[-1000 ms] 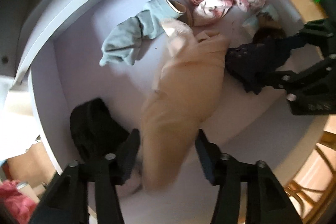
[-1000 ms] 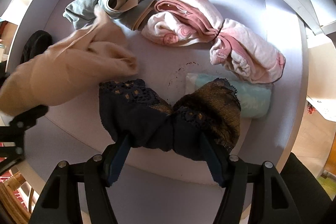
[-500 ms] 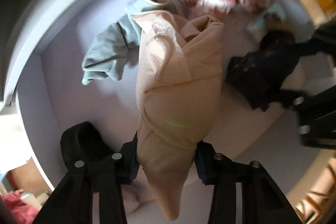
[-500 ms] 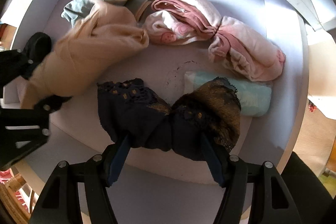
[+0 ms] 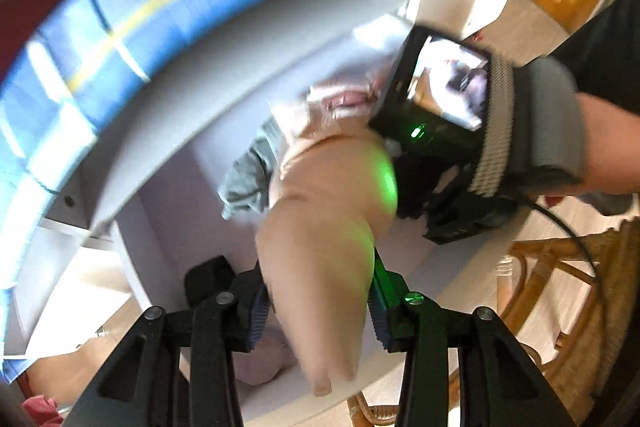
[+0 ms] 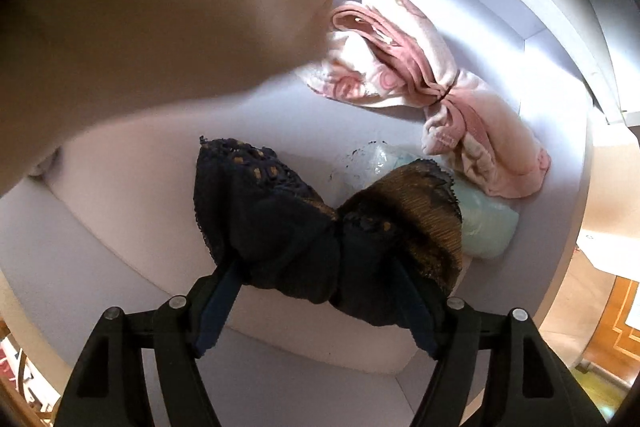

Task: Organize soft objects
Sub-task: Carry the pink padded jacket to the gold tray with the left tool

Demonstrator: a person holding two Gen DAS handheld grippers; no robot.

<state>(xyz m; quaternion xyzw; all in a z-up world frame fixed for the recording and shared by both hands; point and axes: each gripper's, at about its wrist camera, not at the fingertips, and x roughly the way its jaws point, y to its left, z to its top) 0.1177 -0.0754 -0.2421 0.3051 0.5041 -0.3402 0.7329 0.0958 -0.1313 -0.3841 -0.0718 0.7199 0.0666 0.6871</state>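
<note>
My left wrist view smears with motion blur, worst along the curved upper rim; a green indicator glow tints the beige cloth (image 5: pixel 324 227). My right view is sharper, though that cloth (image 6: pixel 132 27) looms unfocused and dim. Daylight glares top right; corners vignette black.

White shelf (image 6: pixel 280 131) carries the lot. On it: pink fleece garment (image 6: pixel 420 79) at back, pale green packet (image 6: pixel 484 219) beside it, grey-green cloth (image 5: pixel 244 183) at left, black item (image 5: pixel 208 275) near left wall.
</note>
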